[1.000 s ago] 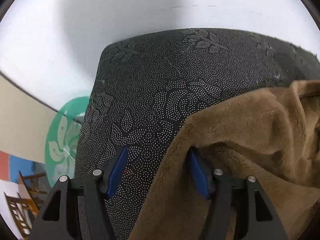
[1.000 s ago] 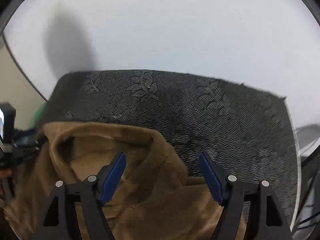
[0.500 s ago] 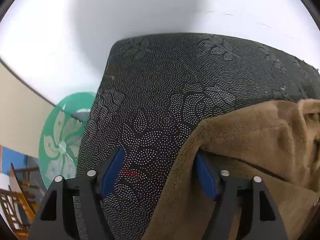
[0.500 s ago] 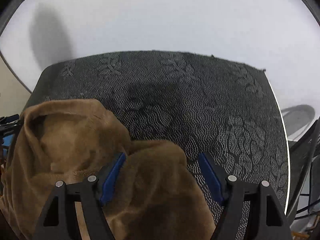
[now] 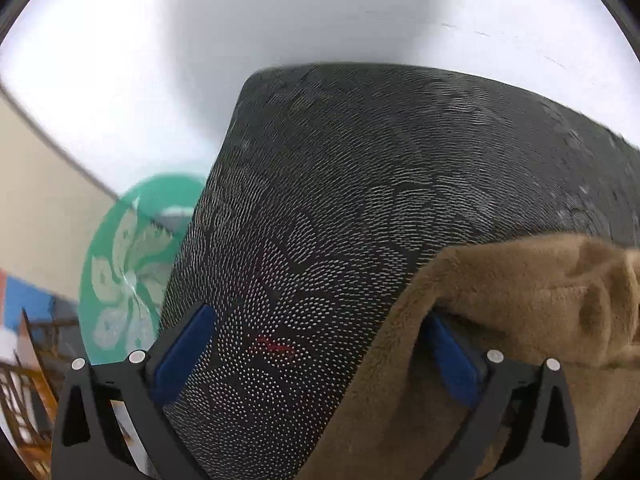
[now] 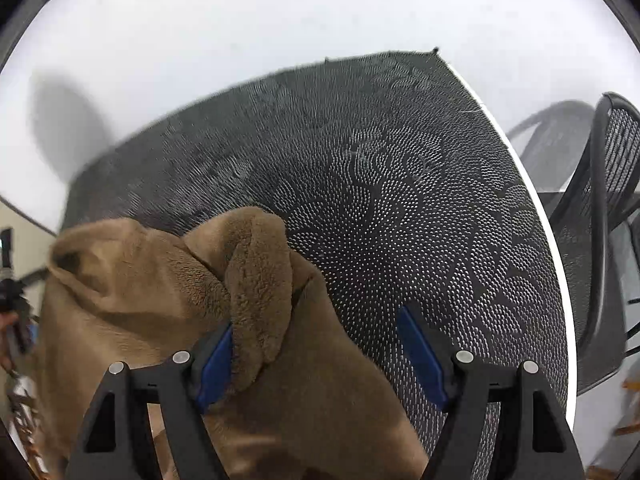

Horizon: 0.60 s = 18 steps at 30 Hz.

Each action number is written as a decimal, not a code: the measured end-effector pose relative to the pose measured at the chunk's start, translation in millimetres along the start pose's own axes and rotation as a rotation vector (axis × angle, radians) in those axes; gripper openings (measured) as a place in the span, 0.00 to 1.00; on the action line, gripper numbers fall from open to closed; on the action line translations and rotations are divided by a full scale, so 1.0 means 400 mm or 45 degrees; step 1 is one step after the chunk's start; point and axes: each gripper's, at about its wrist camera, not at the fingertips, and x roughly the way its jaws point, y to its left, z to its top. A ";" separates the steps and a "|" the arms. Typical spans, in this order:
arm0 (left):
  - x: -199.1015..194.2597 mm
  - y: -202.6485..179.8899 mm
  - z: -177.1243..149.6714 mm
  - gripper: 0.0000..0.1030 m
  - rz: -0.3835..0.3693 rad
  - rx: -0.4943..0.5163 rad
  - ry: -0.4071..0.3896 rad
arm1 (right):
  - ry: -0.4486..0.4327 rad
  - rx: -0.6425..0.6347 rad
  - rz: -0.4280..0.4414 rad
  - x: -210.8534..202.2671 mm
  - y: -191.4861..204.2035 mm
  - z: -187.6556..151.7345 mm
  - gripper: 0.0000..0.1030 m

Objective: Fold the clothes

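Garment (image 5: pixel 500 320): brown fleece, bunched, lying on the near part of the mat (image 5: pixel 360 200).

Left tool (image 5: pixel 316 344): jaws spread wide, nothing clamped. Its left blue pad (image 5: pixel 184 348) stands over the mat's left edge. Its right pad (image 5: pixel 448 356) sits against a fleece fold, partly covered by it. The fleece edge runs between the pads, so bare mat fills most of the gap. A small red mark (image 5: pixel 274 346) shows on the mat inside that gap.

Right tool (image 6: pixel 320 348): jaws spread wide, nothing clamped. A rolled flap of fleece (image 6: pixel 260 292) hangs just beside its left pad (image 6: pixel 216 364), touching it. Its right pad (image 6: pixel 420 352) stands over bare mat, clear of the garment. Fleece fills the left half of the gap and passes under the tool.

Mat: black, with a dotted floral pattern, covering the counter (image 6: pixel 516 160), whose thin white edge shows along the mat's right side. The garment occupies the mat's near side; the far side is bare.

Beyond the mat's right side stands a black mesh chair (image 6: pixel 608 200). Beyond the mat's left side is a green disc with pale petals (image 5: pixel 128 264). A white wall (image 5: pixel 280 20) lies beyond the mat's far edge.
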 end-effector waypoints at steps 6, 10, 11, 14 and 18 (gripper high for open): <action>-0.003 -0.049 0.013 1.00 0.003 0.171 -0.029 | -0.095 -0.148 0.041 -0.033 0.068 0.063 0.75; 0.024 -0.010 0.023 1.00 -0.120 0.019 0.031 | 0.023 -0.016 0.059 0.065 0.035 0.084 0.75; 0.028 -0.006 0.023 1.00 -0.147 -0.004 0.036 | 0.045 -0.004 0.071 0.081 0.035 0.082 0.74; 0.038 0.008 0.022 0.96 -0.225 -0.074 0.053 | 0.048 -0.076 0.038 0.091 0.075 0.058 0.63; 0.021 -0.009 0.031 0.49 -0.330 -0.072 0.057 | 0.058 -0.168 0.032 0.077 0.137 0.026 0.23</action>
